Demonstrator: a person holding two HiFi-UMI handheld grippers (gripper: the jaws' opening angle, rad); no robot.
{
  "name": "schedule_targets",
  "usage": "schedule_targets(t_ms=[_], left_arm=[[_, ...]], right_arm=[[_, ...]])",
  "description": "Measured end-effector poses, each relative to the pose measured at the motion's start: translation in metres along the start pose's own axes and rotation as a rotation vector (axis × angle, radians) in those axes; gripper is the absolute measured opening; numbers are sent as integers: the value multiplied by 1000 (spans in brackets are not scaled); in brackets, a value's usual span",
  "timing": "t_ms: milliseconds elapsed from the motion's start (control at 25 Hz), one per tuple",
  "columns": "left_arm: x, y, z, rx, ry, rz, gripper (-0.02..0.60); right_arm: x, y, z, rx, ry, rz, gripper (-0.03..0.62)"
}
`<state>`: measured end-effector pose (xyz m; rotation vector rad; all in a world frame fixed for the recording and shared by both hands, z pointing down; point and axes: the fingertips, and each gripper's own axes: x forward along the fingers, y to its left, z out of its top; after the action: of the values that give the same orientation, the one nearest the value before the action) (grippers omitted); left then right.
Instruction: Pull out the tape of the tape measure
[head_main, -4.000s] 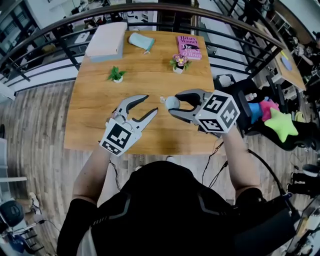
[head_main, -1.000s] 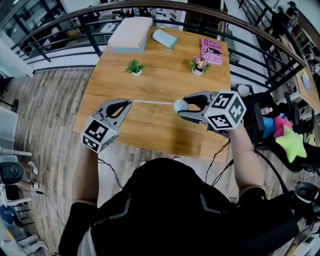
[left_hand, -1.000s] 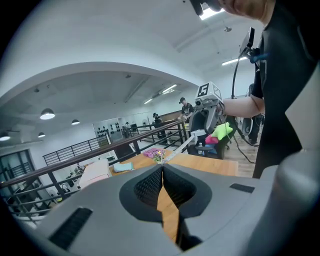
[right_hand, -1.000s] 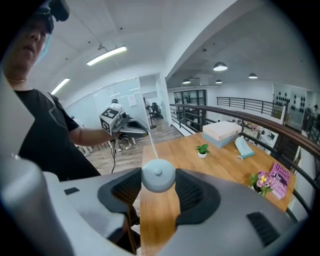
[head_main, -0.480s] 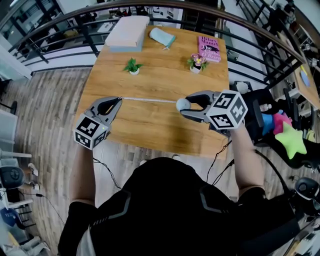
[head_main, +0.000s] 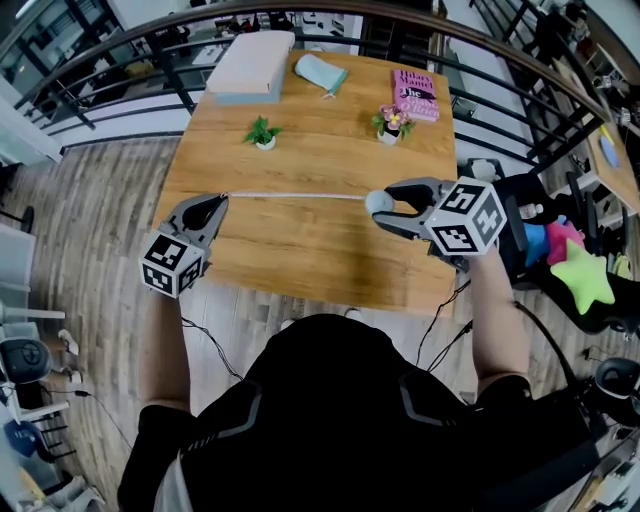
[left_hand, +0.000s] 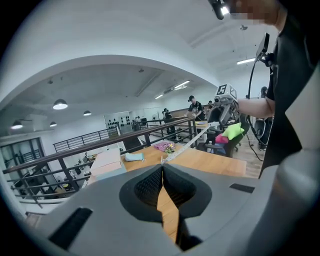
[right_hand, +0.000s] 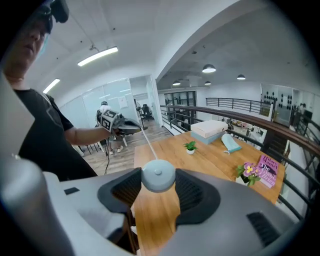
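A small round pale-blue tape measure (head_main: 379, 202) sits between the jaws of my right gripper (head_main: 386, 206), which is shut on it above the wooden table (head_main: 300, 250). Its thin white tape (head_main: 295, 195) runs out level to the left. My left gripper (head_main: 222, 198) is shut on the tape's end at the table's left edge. The right gripper view has the round case (right_hand: 158, 175) pinched between the pads, and the tape (right_hand: 146, 141) leads off to the far gripper. In the left gripper view the jaws (left_hand: 162, 169) meet on the tape (left_hand: 185, 148).
At the table's far side lie a pale box (head_main: 250, 65), a light-blue pouch (head_main: 323, 73), a pink book (head_main: 415, 96) and two small potted plants (head_main: 263, 133) (head_main: 389, 124). A dark railing (head_main: 330, 12) curves behind. Bright soft toys (head_main: 575, 272) sit on a chair at the right.
My left gripper has drawn further left, away from the right one, and the stretch of tape between them is longer. The right gripper with the case has shifted a little to the right.
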<state>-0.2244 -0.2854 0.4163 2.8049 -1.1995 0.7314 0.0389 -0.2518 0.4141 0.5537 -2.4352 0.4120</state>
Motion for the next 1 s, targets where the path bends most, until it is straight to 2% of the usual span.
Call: schedule_targets(t_ms=[80, 280, 800, 1000], left_arm=[[0, 2, -1, -9, 1, 4, 31], [-5, 17, -7, -54, -2, 41, 31], [-12, 34, -11, -62, 12, 100, 31], [-17, 38, -19, -69, 25, 111, 31]], right_arm=[[-2, 0, 1, 10, -15, 12, 222], [-9, -11, -5, 13, -2, -28, 222], [-18, -18, -10, 35, -31, -16, 221], [-22, -29, -17, 46, -12, -53, 221]])
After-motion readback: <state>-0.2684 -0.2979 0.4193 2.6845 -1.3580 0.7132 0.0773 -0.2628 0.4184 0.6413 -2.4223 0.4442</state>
